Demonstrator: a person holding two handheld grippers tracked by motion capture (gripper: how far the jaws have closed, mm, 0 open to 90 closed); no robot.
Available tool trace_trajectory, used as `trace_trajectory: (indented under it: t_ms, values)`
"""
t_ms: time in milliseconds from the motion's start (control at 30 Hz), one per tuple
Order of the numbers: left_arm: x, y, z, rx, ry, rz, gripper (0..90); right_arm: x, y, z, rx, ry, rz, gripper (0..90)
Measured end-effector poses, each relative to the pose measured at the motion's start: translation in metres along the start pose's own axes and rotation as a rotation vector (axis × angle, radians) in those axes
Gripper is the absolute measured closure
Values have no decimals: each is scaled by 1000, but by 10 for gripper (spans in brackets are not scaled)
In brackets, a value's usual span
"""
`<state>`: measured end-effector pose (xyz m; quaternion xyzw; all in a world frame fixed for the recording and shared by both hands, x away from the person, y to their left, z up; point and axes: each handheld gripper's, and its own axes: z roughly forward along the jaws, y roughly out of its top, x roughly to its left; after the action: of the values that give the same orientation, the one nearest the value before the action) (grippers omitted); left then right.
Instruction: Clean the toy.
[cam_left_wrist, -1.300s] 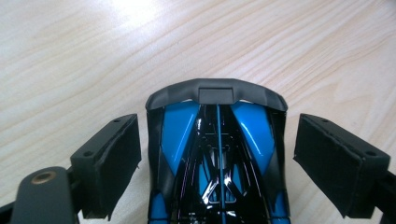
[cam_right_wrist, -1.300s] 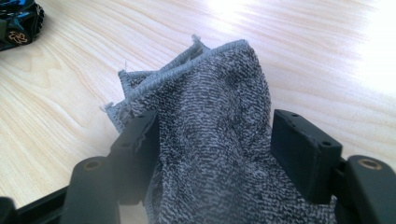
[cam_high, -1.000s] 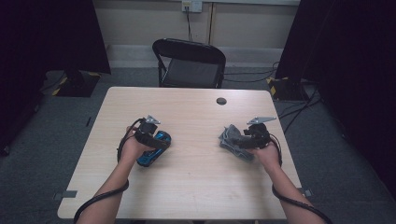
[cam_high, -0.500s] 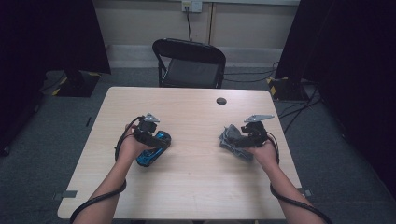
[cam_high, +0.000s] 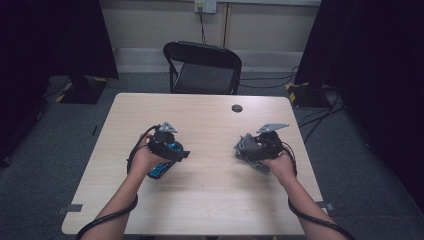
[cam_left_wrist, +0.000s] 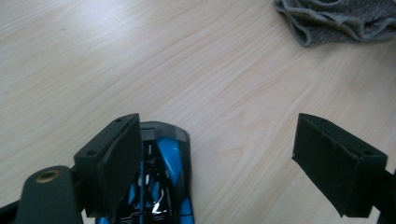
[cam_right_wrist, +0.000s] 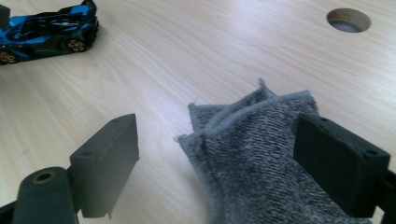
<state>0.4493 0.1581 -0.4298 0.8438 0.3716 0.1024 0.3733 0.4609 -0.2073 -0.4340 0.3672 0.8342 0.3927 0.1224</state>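
Note:
A blue and black toy car (cam_high: 159, 170) lies on the wooden table (cam_high: 210, 205) under my left hand. My left gripper (cam_high: 179, 152) hovers just over it, open. In the left gripper view the car (cam_left_wrist: 163, 186) sits beside the left jaw, outside the wide gap of the gripper (cam_left_wrist: 217, 135). A crumpled grey cloth (cam_high: 242, 146) lies at the right. My right gripper (cam_high: 253, 148) is open over it, its jaws just having opened. In the right gripper view the cloth (cam_right_wrist: 252, 163) lies between the jaws of the gripper (cam_right_wrist: 217, 140), near the right one and apart from the left one.
A round cable hole (cam_high: 237, 108) is in the table's far side, also in the right gripper view as the hole (cam_right_wrist: 348, 19). A black folding chair (cam_high: 202, 65) stands behind the table. Cables trail from both grippers off the near edge.
My left gripper has risen slightly and shifted a little right over the toy car. The right hand has stayed over the cloth.

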Motion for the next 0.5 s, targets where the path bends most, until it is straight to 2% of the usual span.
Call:
trace_trajectory:
  t_ms: [200, 300, 500]
  values:
    - [-7, -2, 1, 4, -15, 5, 160, 11, 2, 3, 6, 24, -32, 139]
    - [-10, -4, 3, 7, -23, -7, 163, 16, 2, 5, 9, 35, -43, 139]
    - [-18, -7, 3, -6, -39, 15, 165, 24, 2, 7, 8, 51, -55, 139]
